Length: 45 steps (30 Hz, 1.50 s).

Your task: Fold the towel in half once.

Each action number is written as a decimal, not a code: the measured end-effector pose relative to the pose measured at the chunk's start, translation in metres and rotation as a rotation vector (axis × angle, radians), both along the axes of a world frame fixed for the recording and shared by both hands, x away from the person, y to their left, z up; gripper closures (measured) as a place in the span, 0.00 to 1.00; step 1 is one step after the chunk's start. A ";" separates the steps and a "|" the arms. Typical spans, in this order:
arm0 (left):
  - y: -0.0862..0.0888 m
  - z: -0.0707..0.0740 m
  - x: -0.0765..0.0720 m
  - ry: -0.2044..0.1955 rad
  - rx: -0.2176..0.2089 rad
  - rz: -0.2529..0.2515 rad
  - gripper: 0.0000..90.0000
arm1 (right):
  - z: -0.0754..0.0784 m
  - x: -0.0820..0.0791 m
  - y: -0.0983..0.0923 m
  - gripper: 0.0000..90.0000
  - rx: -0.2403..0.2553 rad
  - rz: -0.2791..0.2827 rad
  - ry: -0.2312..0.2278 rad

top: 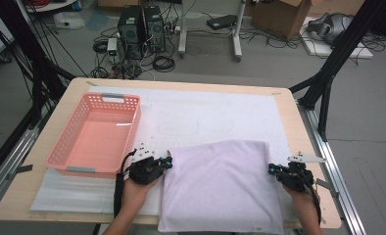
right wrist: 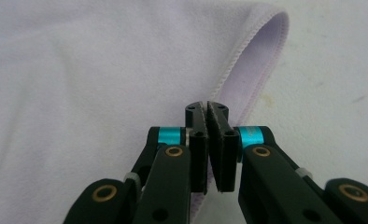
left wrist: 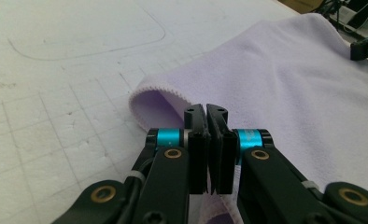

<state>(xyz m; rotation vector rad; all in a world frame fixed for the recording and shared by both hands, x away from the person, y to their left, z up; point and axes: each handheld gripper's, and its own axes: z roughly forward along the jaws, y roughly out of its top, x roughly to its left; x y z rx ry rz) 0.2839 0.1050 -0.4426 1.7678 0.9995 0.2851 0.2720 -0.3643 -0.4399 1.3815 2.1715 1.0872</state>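
Two grippers pinch the sides of a purple cloth.

High view: the purple cloth (top: 220,186) lies flat at the bottom middle, its long way running from bottom to top. A pink basket (top: 95,134) sits just left, and nothing blocks the cloth. Left gripper view: the left gripper (left wrist: 206,112) is pressed together on the cloth's folded edge, low in the middle. Right gripper view: the right gripper (right wrist: 206,108) pinches the other hemmed edge.

We see a pink basket (top: 95,134) lying along the left edge of the tabletop (top: 289,122), on a white foam sheet (top: 215,110). Beyond the far edge, two computer towers (top: 142,24) and a cardboard box (top: 281,14) stand on the floor.
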 end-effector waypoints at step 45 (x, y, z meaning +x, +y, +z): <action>-0.018 -0.008 0.039 0.195 0.055 -0.076 0.47 | 0.009 0.052 0.010 0.47 -0.081 0.037 0.011</action>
